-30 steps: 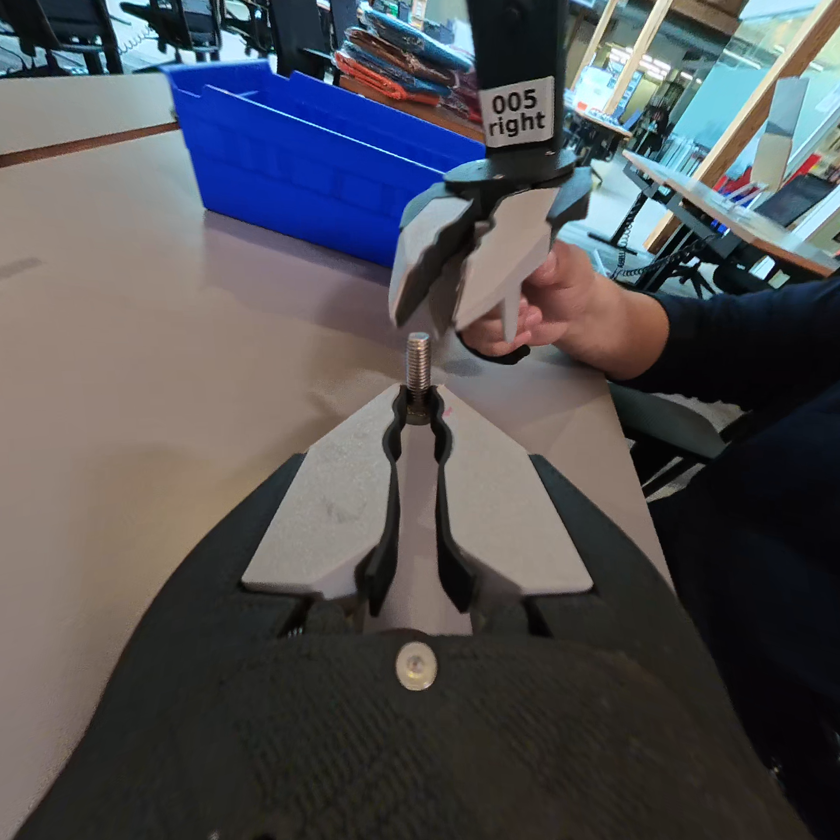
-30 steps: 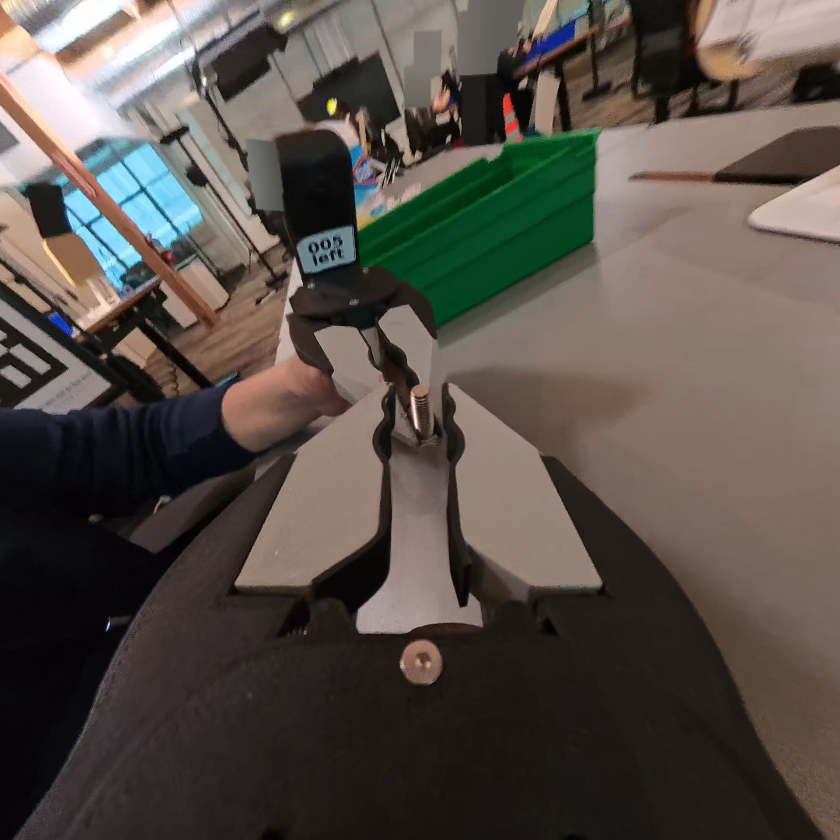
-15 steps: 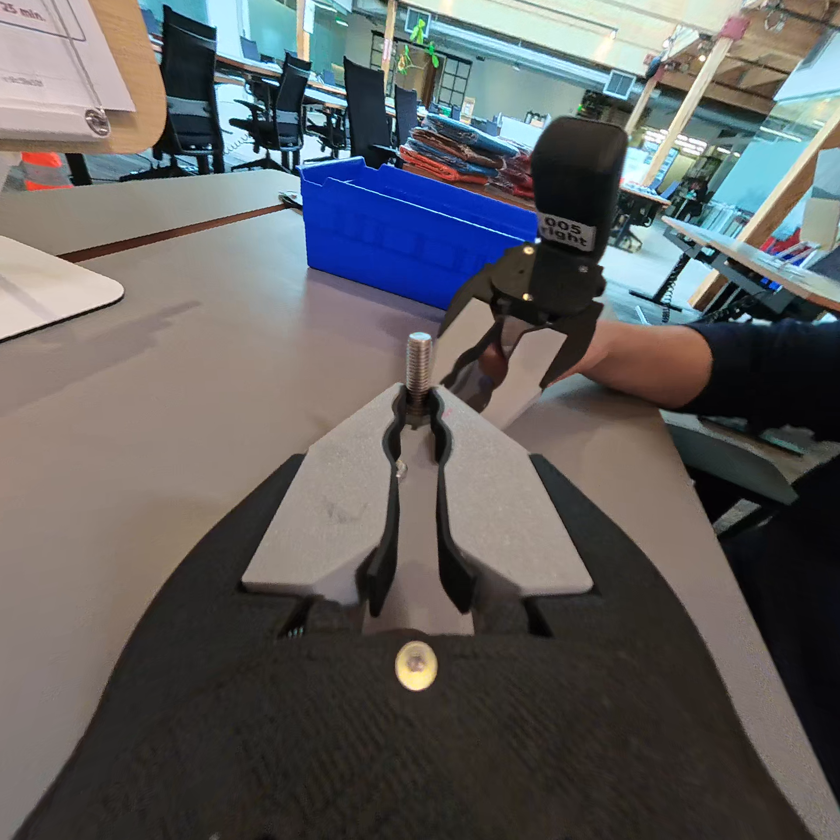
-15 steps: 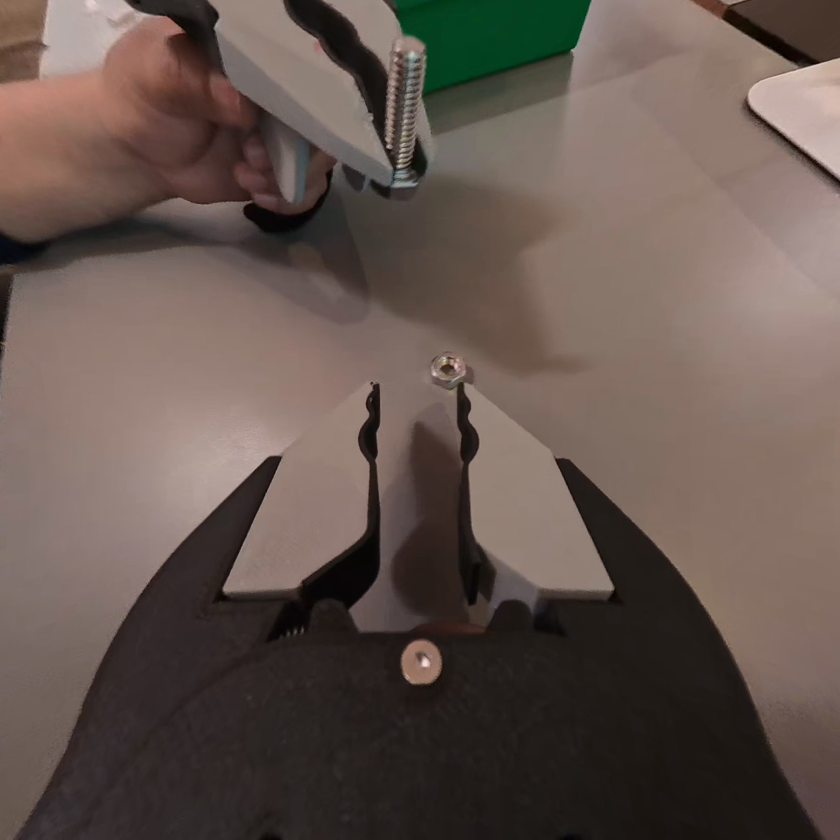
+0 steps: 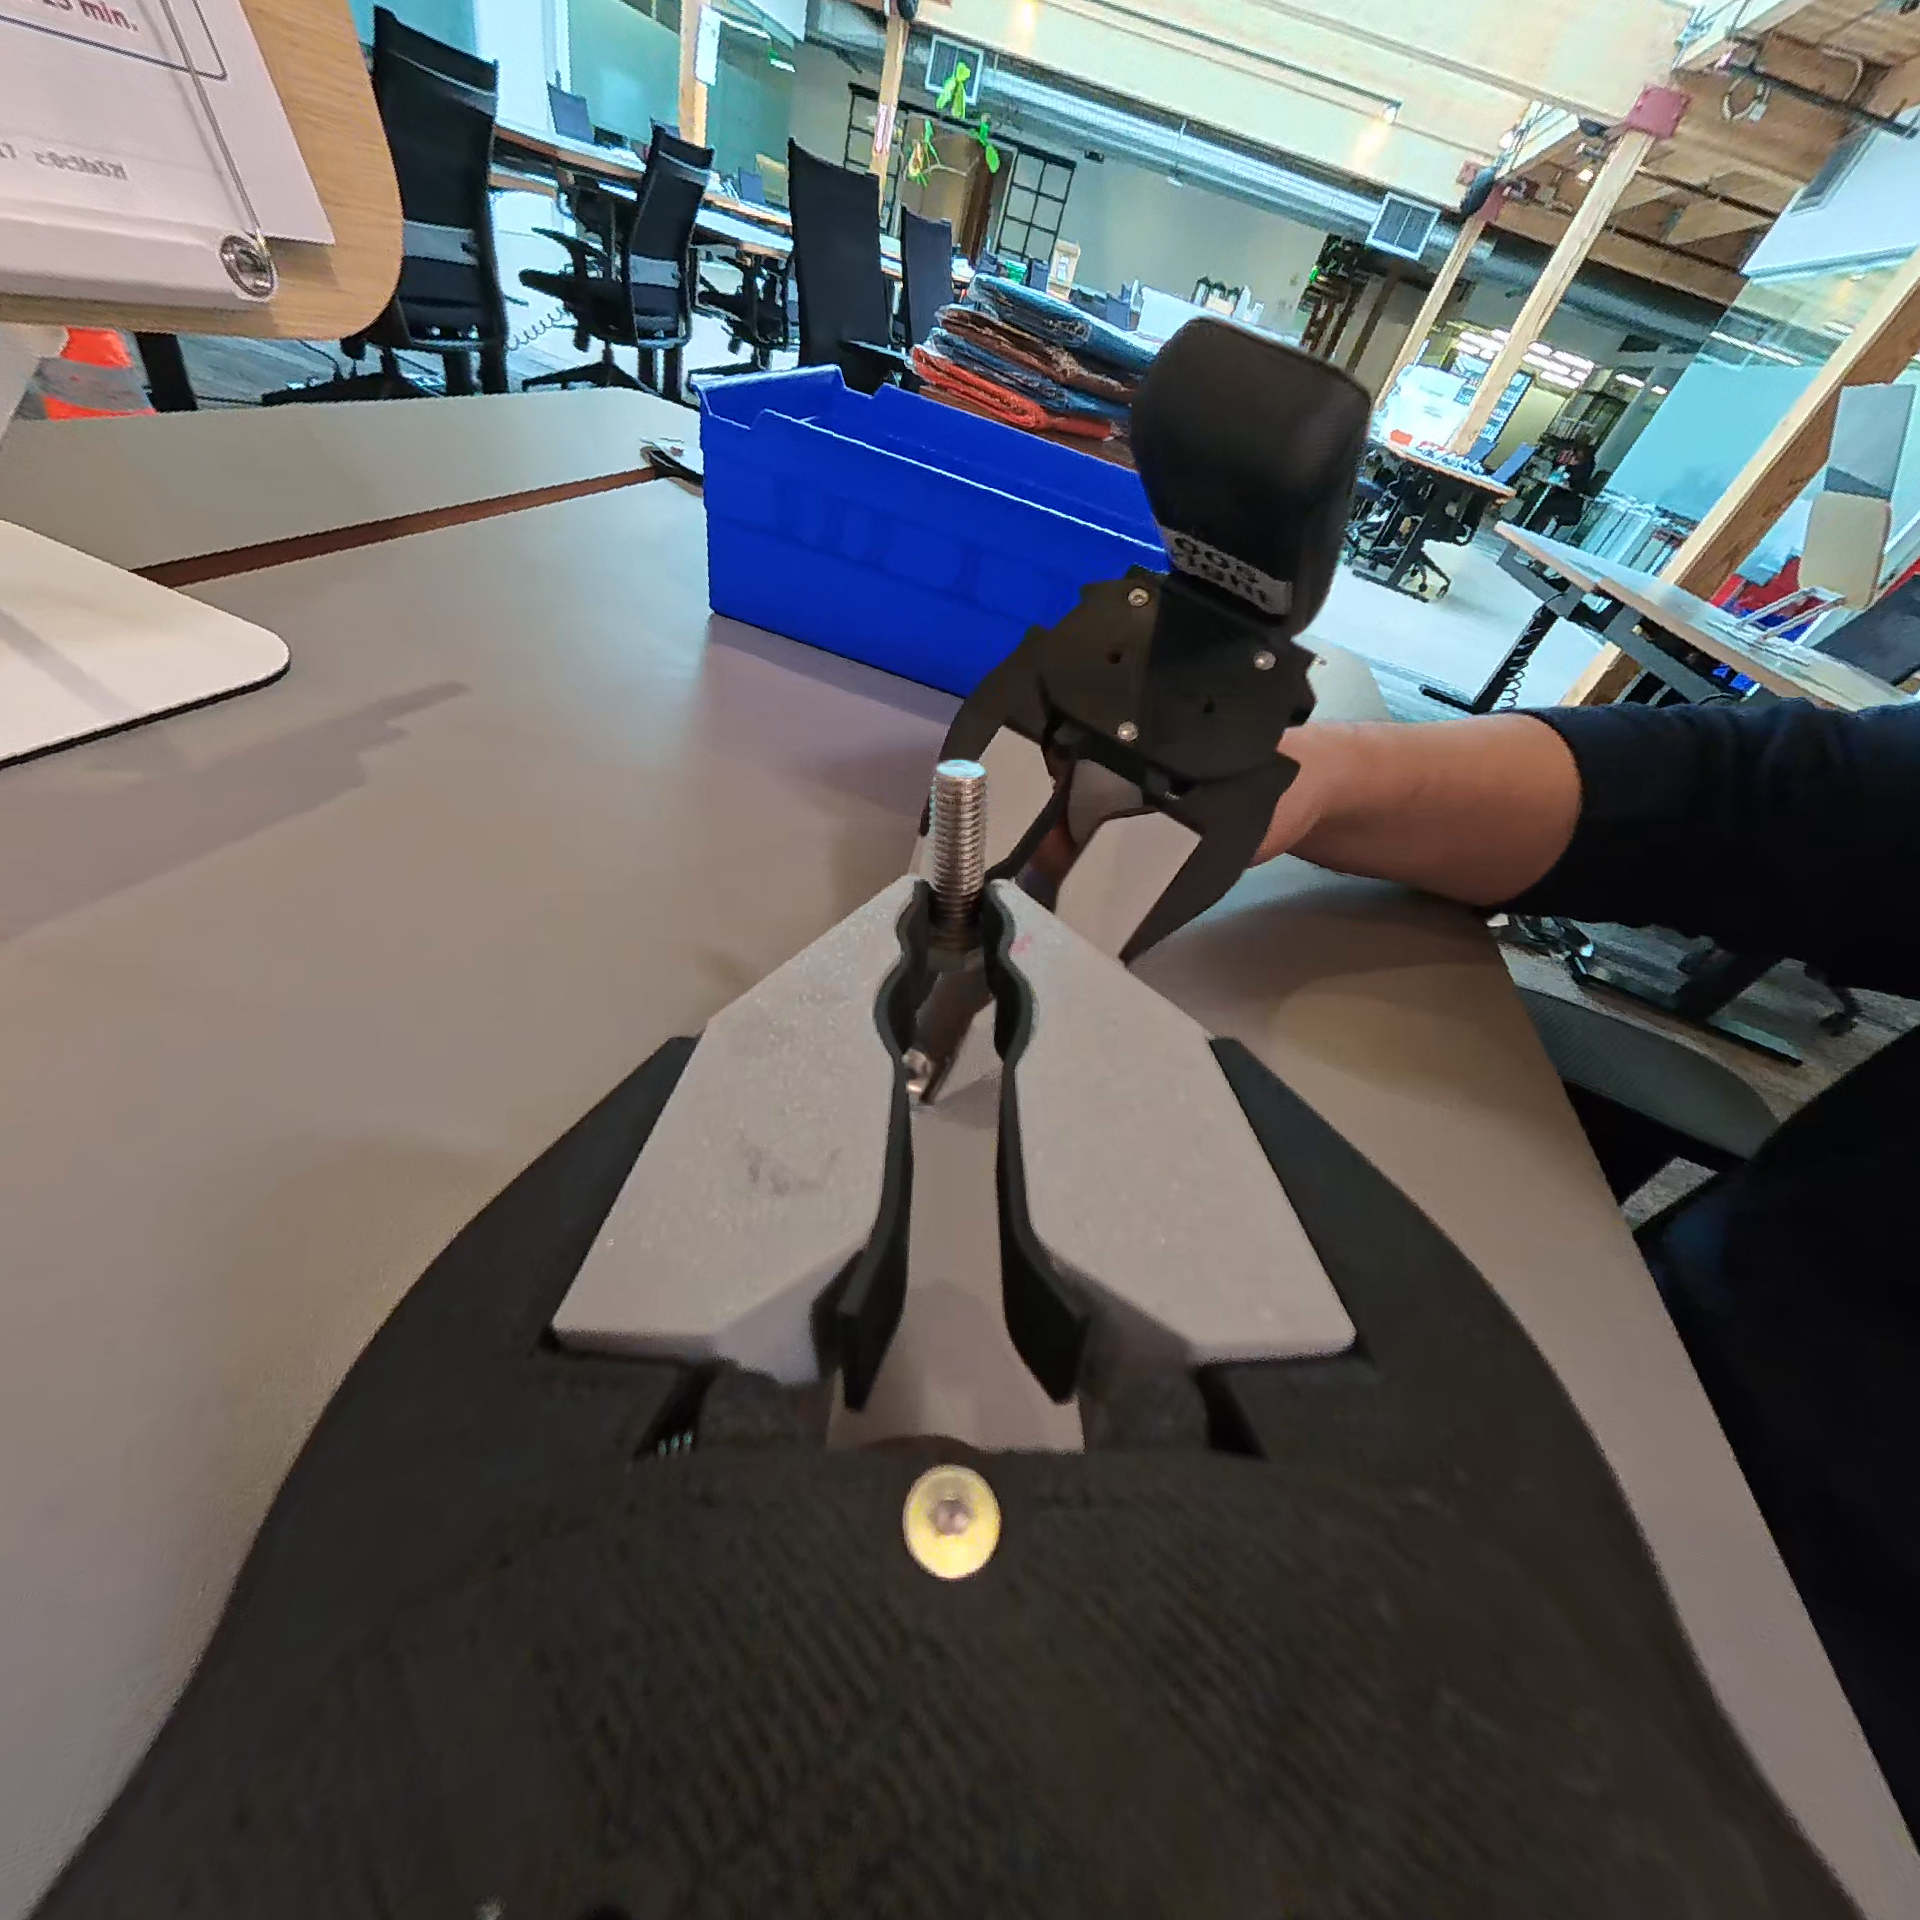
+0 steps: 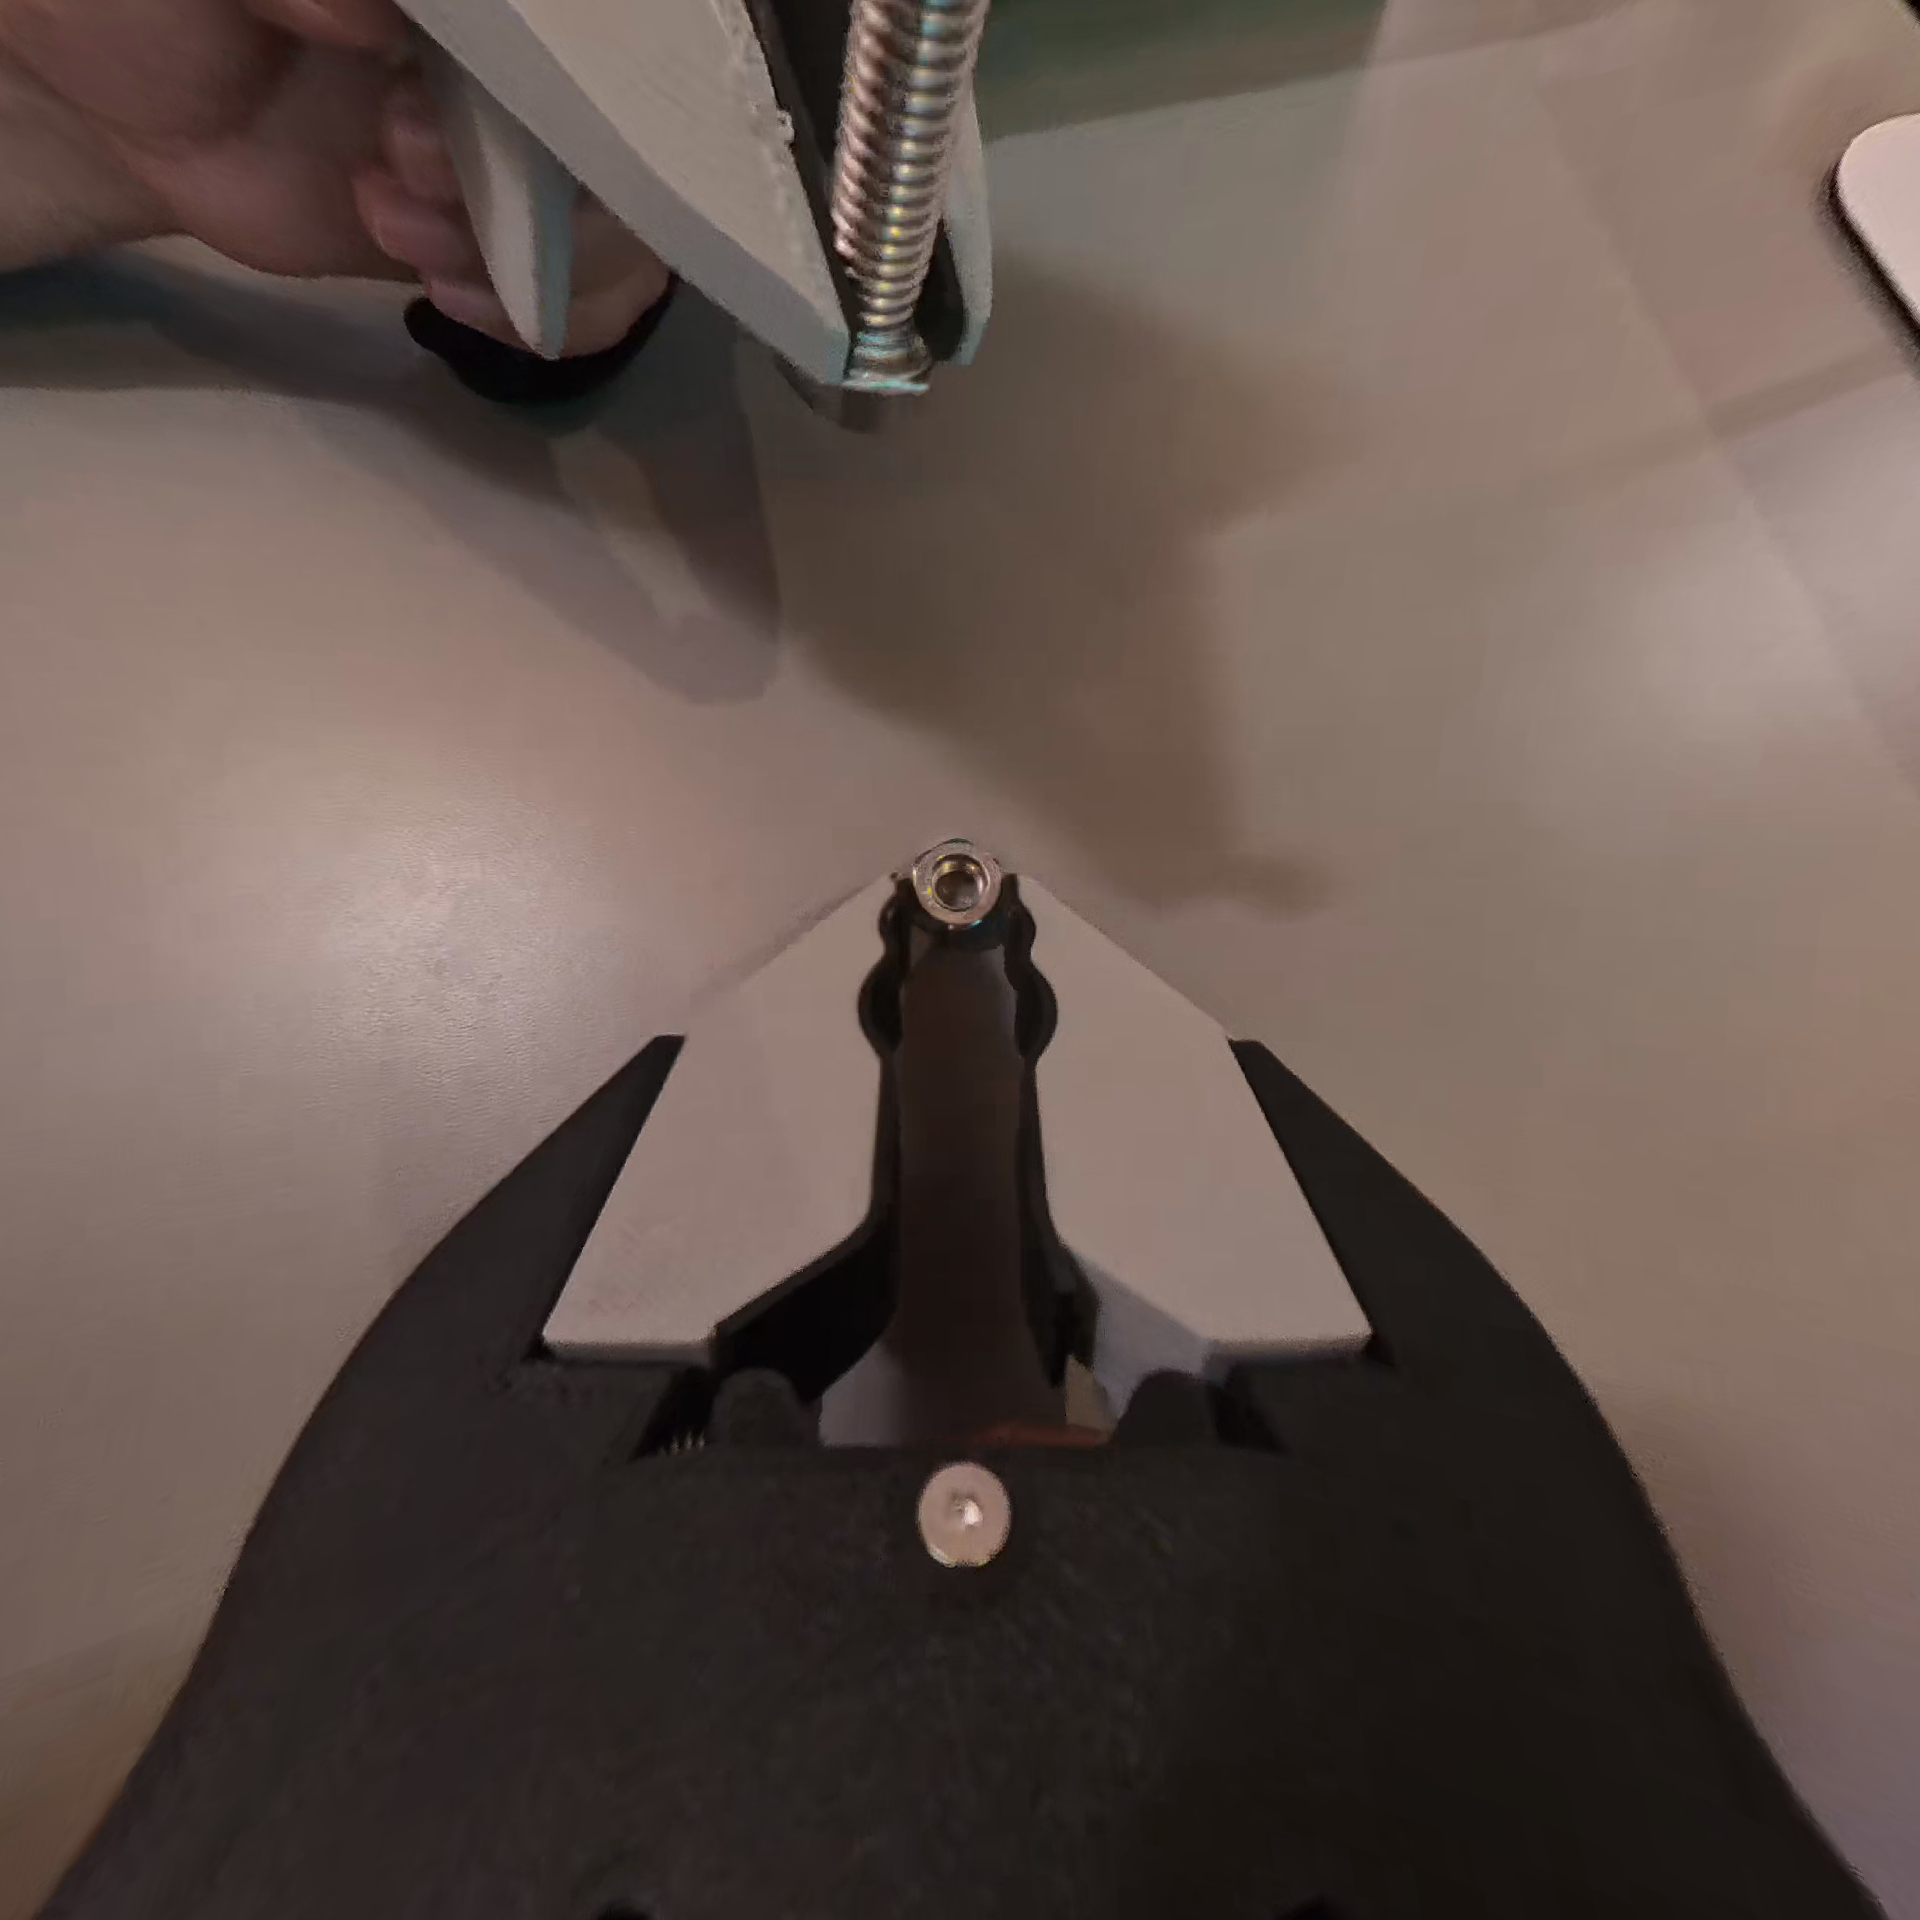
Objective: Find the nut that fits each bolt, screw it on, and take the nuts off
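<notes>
My left gripper (image 5: pixel 956 914) is shut on a silver bolt (image 5: pixel 958 831), threaded end up, held above the grey table (image 5: pixel 468 831). In the right wrist view the left gripper (image 6: pixel 894 364) and the bolt (image 6: pixel 899 177) hang at the top, bolt head lowest. My right gripper (image 6: pixel 954 906) points down at the table (image 6: pixel 1455 727), its fingertips closed on a small silver nut (image 6: pixel 954 888) with the hole facing up. The right gripper also shows in the left wrist view (image 5: pixel 1075 914), just behind and right of the bolt.
A blue bin (image 5: pixel 894 561) stands on the table behind the grippers. A white pad (image 5: pixel 114 644) lies at the far left, and its corner shows in the right wrist view (image 6: pixel 1881 208). A person's arm in a dark sleeve (image 5: pixel 1714 810) reaches in from the right. Tip to tip, the grippers are about 9 cm apart.
My right gripper left the bolt, swung down to the table and closed its fingers on the nut, which lay beside one open fingertip half a second ago. The left gripper keeps the bolt upright.
</notes>
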`<action>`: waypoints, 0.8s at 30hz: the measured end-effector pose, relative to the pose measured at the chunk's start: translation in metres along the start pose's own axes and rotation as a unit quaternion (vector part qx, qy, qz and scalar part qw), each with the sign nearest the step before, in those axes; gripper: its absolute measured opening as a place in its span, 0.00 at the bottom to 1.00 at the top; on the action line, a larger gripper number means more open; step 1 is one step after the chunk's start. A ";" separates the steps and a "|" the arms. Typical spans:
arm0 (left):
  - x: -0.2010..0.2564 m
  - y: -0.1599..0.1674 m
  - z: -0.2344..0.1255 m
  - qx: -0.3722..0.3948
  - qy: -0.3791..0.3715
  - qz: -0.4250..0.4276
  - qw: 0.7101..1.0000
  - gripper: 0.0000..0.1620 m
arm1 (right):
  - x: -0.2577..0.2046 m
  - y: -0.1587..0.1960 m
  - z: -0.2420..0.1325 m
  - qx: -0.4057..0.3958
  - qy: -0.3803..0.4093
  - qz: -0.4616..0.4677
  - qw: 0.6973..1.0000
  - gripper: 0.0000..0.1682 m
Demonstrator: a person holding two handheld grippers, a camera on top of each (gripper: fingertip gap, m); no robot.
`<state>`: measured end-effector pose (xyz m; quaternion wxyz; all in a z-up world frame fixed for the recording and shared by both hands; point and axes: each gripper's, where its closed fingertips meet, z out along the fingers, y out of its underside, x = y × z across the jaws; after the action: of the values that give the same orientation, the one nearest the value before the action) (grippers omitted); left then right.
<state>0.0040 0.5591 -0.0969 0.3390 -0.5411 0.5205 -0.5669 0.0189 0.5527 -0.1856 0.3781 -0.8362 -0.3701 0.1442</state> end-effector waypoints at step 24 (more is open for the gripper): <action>0.038 -0.005 0.008 0.004 0.035 0.113 0.993 0.04 | -0.024 -0.098 -0.095 0.048 -0.049 -0.024 0.997 0.08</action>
<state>0.0053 0.5225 -0.0828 0.3845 -0.4577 0.5876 -0.5454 0.0021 0.5279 -0.0505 0.4025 -0.8002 -0.4005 0.1931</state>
